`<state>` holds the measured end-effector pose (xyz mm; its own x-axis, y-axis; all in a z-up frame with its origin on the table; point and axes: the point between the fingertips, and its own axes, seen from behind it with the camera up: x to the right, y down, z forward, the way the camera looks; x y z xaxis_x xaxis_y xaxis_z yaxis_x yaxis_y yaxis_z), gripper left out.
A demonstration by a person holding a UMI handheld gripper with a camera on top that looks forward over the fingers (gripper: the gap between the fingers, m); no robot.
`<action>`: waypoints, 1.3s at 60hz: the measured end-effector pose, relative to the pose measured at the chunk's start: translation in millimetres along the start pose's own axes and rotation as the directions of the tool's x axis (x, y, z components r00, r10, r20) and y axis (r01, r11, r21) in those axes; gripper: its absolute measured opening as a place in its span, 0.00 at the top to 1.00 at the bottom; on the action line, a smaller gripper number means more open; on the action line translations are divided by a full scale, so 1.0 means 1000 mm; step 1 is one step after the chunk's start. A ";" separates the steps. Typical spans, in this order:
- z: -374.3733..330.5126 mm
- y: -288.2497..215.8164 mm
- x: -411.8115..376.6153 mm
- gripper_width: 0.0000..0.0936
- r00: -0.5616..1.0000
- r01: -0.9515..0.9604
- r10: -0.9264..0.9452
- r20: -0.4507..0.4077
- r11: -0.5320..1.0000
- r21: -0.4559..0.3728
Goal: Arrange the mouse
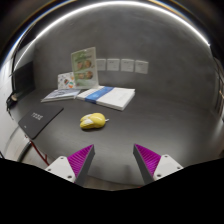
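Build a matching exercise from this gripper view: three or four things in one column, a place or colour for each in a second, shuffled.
Things:
1. mouse
2. black notebook
3. book
4. gripper

Descriptions:
A. white and blue, lying flat beyond the mouse
B. yellow, on the table ahead of the fingers
C. dark, beside the mouse
D. open, nothing between its pink pads

Pairs: 1-B, 2-C, 3-A, 4-D

Gripper [114, 166]: two fingers with white outer shells, each bearing a magenta pad [79, 159] with ridged, triangular inner face.
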<state>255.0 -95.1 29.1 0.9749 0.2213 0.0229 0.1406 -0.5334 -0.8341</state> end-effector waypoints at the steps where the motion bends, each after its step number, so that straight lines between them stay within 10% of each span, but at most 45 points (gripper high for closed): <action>1: 0.008 -0.001 -0.003 0.11 1.000 0.010 -0.010 0.015 1.000 -0.003; 40: 0.175 -0.073 -0.065 0.10 0.956 0.148 -0.139 0.260 0.989 -0.013; 45: 0.191 -0.084 -0.071 0.11 0.959 0.138 -0.129 0.251 0.990 -0.019; 50: 0.200 -0.085 -0.070 0.44 0.971 0.123 -0.114 0.212 0.992 -0.029; 78: 0.134 -0.117 -0.063 0.59 0.989 -0.110 0.116 -0.089 0.992 0.062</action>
<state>154.2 63.0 51.6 0.9961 0.0845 -0.0247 0.0213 -0.5031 -0.8640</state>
